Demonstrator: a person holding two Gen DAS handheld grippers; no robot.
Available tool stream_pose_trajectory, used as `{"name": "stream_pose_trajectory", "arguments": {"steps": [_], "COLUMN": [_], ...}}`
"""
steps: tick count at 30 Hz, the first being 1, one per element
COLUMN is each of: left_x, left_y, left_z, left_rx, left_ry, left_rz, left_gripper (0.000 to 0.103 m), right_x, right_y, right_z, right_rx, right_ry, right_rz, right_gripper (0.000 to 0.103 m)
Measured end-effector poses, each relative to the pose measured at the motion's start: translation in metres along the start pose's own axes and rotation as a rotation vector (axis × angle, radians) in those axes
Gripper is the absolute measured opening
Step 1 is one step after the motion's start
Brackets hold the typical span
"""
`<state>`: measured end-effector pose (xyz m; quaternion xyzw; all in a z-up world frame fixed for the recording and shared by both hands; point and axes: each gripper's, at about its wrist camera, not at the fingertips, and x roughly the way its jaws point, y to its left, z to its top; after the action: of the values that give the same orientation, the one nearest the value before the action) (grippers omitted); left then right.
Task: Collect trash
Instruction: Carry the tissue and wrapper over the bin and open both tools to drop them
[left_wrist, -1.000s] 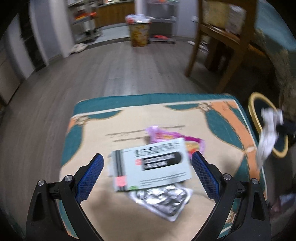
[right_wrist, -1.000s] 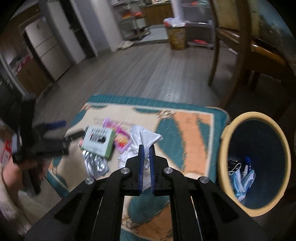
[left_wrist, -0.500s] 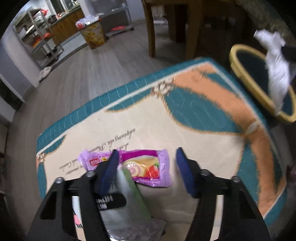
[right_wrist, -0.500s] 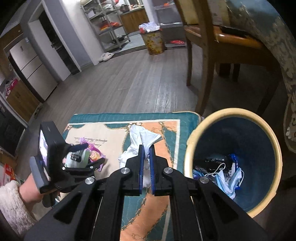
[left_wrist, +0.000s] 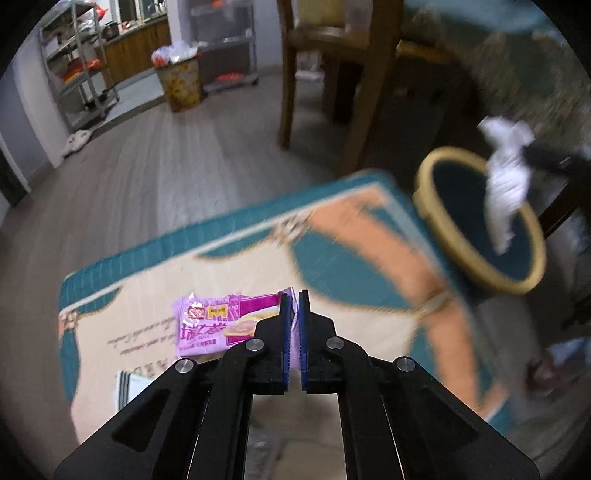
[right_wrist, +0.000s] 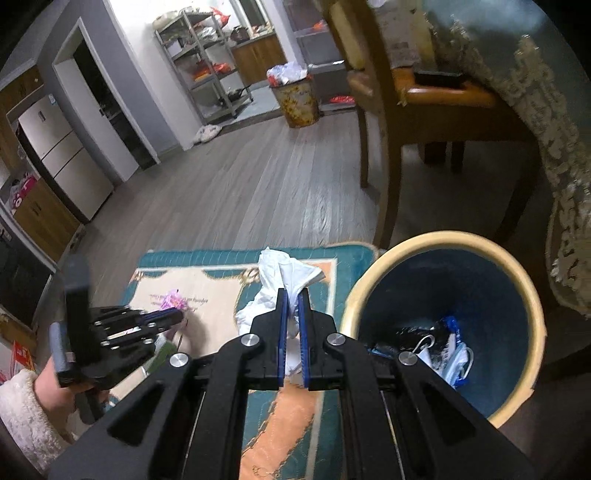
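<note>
A purple snack wrapper (left_wrist: 214, 325) lies on the patterned rug (left_wrist: 351, 258). My left gripper (left_wrist: 293, 295) has its jaws closed tight on the wrapper's right end, pads pressing on it. To the right, my right gripper (right_wrist: 291, 291) is shut on a crumpled white tissue (right_wrist: 280, 269) and holds it in the air beside the yellow-rimmed blue bin (right_wrist: 436, 240). In the left wrist view the tissue (left_wrist: 506, 184) hangs over the bin's (left_wrist: 480, 275) opening. The right wrist view shows the left gripper (right_wrist: 181, 315) low over the wrapper (right_wrist: 171, 299), held by a hand in a fleecy sleeve.
The bin holds face masks (right_wrist: 454, 358) and dark scraps. A grey box (left_wrist: 125, 387) lies on the rug near the left gripper. A wooden chair (right_wrist: 424, 99) and a cloth-covered table (right_wrist: 546, 110) stand behind the bin. A full waste bin (right_wrist: 295, 96), shelves and a fridge (right_wrist: 59, 155) stand farther off.
The left gripper moved from the grey box to the purple wrapper and shut on its end. The right gripper carried the tissue rightward, closer to the bin.
</note>
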<state>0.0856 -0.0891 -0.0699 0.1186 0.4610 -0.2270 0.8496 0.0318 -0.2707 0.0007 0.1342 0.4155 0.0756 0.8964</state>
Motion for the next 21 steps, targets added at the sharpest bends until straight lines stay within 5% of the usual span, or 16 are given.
{"name": "stream_pose_trajectory", "arguments": {"steps": [13,21], "left_x": [-0.011,0.01], "left_y": [-0.1,-0.169], "left_z": [0.043,0.051], "left_rx": [0.128,0.213], "left_ry": [-0.119,-0.127], "left_rz": [-0.191,-0.297], "left_gripper": [0.005,0.005], "right_x": [-0.04,-0.029], "right_y": [-0.067,-0.114], "right_z": [0.009,-0.008], "right_rx": [0.078,0.161], "right_ry": [-0.073,-0.005], "right_rz": [-0.155,-0.239], "right_gripper": [0.005,0.005]}}
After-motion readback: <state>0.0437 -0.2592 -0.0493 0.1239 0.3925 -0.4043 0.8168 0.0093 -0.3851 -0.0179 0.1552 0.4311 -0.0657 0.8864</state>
